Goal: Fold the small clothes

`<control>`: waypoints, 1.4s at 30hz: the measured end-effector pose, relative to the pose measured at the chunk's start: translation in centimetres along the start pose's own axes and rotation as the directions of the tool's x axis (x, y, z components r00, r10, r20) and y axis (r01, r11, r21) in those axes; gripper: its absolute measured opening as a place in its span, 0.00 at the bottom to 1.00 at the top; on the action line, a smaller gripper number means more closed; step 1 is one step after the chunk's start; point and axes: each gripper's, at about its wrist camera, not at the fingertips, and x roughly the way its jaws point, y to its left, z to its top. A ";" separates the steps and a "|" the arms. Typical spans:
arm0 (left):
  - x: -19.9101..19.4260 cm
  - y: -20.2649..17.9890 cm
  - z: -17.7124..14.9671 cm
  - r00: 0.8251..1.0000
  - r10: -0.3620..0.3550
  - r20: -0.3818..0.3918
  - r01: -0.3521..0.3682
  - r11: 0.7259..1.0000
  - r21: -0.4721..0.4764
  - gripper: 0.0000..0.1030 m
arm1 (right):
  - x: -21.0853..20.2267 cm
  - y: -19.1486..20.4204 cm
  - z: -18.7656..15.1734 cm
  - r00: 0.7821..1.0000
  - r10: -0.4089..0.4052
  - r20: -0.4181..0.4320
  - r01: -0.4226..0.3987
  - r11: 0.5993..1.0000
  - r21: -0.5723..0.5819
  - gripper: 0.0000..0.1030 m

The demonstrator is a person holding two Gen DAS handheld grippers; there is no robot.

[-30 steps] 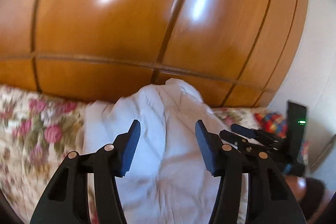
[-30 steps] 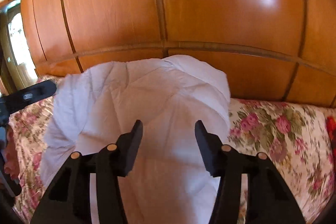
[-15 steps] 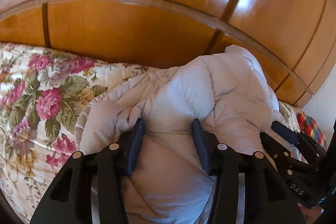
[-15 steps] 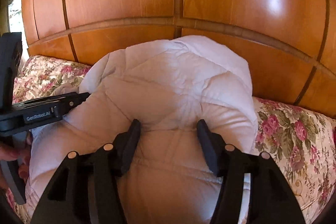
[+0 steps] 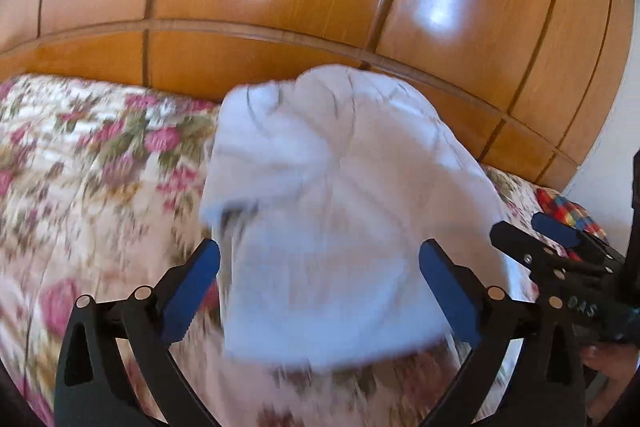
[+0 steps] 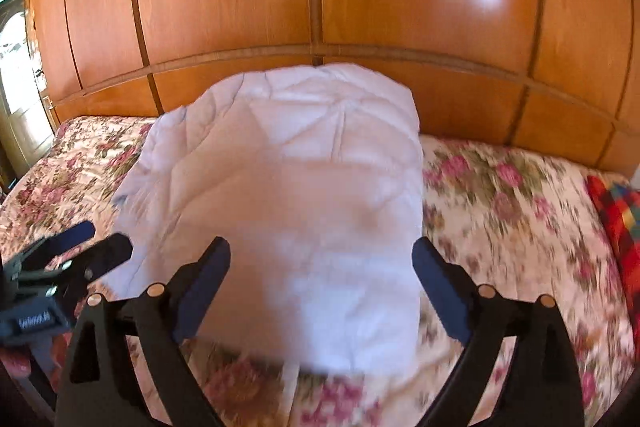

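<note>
Garment: white padded jacket (image 6: 304,211) lies folded on bed (image 6: 520,227), near headboard (image 6: 320,7).
Left gripper (image 5: 320,287): fingers spread, holding nothing.
Right gripper (image 6: 320,283): fingers spread, holding nothing.
Progress: fold looks nearly finished.

Bright daylight bounces white glare patches off the glossy orange wooden wardrobe panels (image 5: 280,7) ahead of me. Motion blur smears the floral bedspread (image 5: 80,187) near my claws. Fisheye curvature bends panel lines, and the corners go black.
</note>
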 end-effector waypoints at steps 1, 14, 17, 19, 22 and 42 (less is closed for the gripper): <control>-0.8 -0.1 -0.7 1.000 0.006 -0.005 -0.006 1.000 -0.007 0.97 | -0.7 0.2 -0.6 1.000 -0.004 -0.003 0.004 1.000 0.003 0.93; -7.6 -0.7 -4.4 0.991 0.132 -0.019 -0.132 0.991 -0.017 0.97 | -6.4 2.0 -5.0 0.998 -0.063 0.004 0.063 0.997 0.043 0.98; -8.7 -1.1 -4.7 0.984 0.175 -0.017 -0.175 0.984 0.004 0.97 | -7.6 1.8 -5.6 0.997 -0.082 0.014 0.081 0.994 0.074 0.98; -9.4 -1.3 -4.9 0.980 0.198 -0.018 -0.198 0.980 0.010 0.97 | -8.1 1.7 -5.8 0.995 -0.097 0.014 0.096 0.992 0.083 0.98; -10.3 -1.3 -5.2 0.975 0.222 -0.020 -0.222 0.975 0.000 0.97 | -8.9 1.7 -6.3 0.993 -0.120 0.017 0.118 0.989 0.088 0.98; -13.8 -3.1 -6.1 0.959 0.277 0.059 -0.280 0.958 0.055 0.97 | -12.3 2.1 -7.7 0.987 -0.148 0.066 0.141 0.985 0.099 0.98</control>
